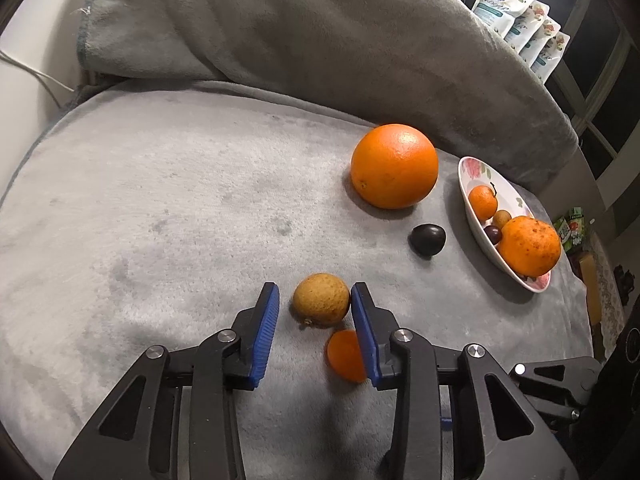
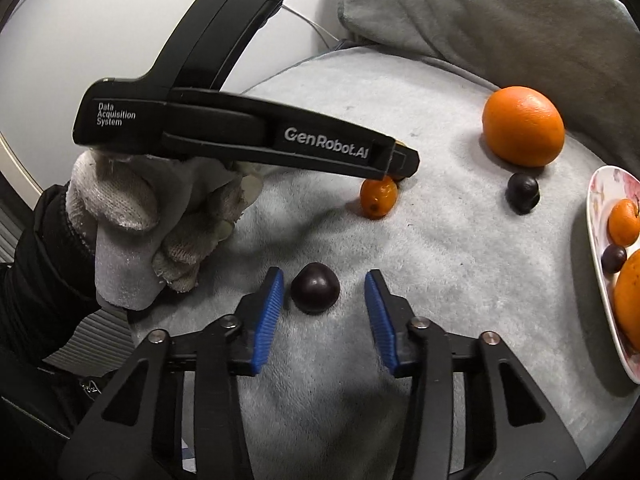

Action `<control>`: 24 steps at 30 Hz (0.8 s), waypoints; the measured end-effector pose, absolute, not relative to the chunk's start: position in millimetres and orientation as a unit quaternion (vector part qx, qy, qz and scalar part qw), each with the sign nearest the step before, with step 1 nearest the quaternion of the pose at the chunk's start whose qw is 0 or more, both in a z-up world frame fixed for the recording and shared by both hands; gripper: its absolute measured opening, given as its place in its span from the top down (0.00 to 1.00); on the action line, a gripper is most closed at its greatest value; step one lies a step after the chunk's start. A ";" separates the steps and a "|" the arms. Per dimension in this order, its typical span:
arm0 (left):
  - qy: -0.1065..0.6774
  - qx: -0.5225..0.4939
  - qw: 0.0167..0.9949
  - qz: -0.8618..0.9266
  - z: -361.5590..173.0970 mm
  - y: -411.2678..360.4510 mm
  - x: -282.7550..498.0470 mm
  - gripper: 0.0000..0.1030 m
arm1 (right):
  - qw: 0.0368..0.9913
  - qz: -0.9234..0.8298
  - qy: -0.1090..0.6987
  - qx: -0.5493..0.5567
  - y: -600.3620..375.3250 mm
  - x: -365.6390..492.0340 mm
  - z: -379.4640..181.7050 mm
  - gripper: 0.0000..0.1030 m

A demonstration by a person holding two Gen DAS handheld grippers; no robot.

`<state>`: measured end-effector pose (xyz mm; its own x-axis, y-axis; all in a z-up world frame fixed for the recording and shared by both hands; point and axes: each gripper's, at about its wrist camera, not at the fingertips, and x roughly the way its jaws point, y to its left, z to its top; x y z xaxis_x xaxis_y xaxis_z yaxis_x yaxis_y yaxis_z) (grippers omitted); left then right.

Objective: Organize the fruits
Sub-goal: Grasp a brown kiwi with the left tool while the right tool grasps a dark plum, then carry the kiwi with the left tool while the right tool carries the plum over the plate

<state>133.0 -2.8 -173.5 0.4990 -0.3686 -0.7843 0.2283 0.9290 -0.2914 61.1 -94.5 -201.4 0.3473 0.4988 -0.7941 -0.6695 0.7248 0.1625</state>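
Observation:
My left gripper point(image 1: 316, 292) straddles a brown round longan point(image 1: 321, 300) on the grey blanket. Its right pad touches the fruit, and a small gap shows at the left pad. A small orange kumquat point(image 1: 346, 356) lies just behind, partly hidden by the right finger. My right gripper point(image 2: 325, 276) stands around a dark plum-like fruit point(image 2: 315, 287) with gaps on both sides. A big orange point(image 1: 394, 166) and a second dark fruit point(image 1: 427, 239) lie farther back. The floral bowl point(image 1: 508, 190) at the right holds a mandarin point(image 1: 529, 246) and several small fruits.
In the right wrist view a gloved hand point(image 2: 160, 216) holds the left gripper point(image 2: 396, 168) over the kumquat point(image 2: 378, 198). A grey cushion back point(image 1: 320, 40) rises behind the seat. Printed pouches point(image 1: 516, 16) stand at the far right. A white cable point(image 1: 36, 74) runs at the left.

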 end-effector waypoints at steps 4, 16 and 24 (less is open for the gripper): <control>0.471 -0.072 0.862 -0.173 -174.5 -5.3 134.6 0.66 | 0.813 0.359 0.447 -0.103 -93.3 61.4 -202.9 0.64; 0.463 -0.064 0.868 -0.166 -170.4 -8.0 133.1 0.74 | 0.815 0.362 0.439 -0.111 -90.4 52.5 -198.5 0.75; 0.445 -0.074 0.877 -0.166 -154.7 -2.3 125.0 0.74 | 0.832 0.348 0.423 -0.091 -112.1 54.9 -184.1 0.76</control>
